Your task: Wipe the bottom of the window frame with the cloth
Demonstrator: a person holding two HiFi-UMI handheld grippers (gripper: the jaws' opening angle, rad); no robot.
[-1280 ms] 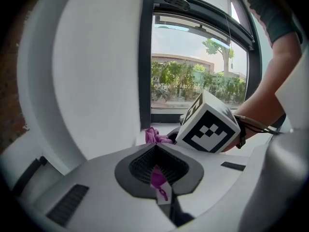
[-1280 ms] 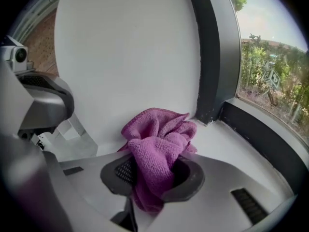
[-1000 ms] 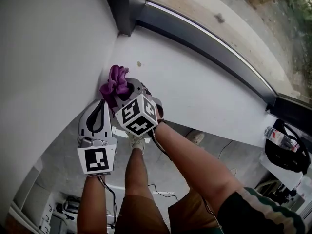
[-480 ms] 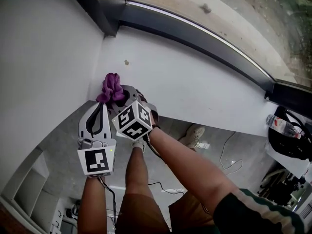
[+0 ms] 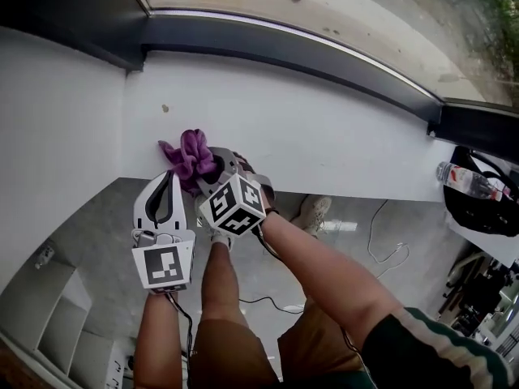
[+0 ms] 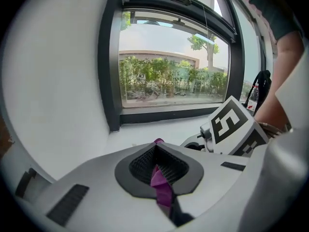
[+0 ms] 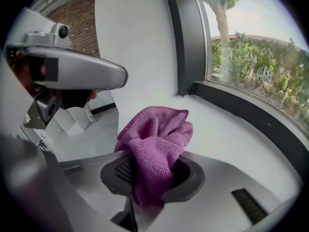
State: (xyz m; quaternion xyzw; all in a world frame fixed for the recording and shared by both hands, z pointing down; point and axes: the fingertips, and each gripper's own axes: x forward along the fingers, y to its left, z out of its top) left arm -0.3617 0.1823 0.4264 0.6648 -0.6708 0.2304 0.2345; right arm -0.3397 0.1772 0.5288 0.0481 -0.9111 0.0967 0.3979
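A white wall (image 5: pixel 57 136) stands at the left. A small speck (image 5: pixel 165 109) lies on the white sill (image 5: pixel 340 136), below the dark window frame (image 5: pixel 284 45). The purple cloth (image 5: pixel 190 154) is at the sill's near edge. My left gripper (image 5: pixel 166 181) has its jaws pinched on a thin bit of it. My right gripper (image 5: pixel 217 173), just beside, squeezes the big bunch. Both point forward.

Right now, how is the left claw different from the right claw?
The right claw grips a fat bunch of the purple fluffy cloth; the left claw pinches only a thin strip of it. In the head view, the right claw's marker cube sits tilted; the left claw's faces the camera squarely. Both are shut on the cloth.
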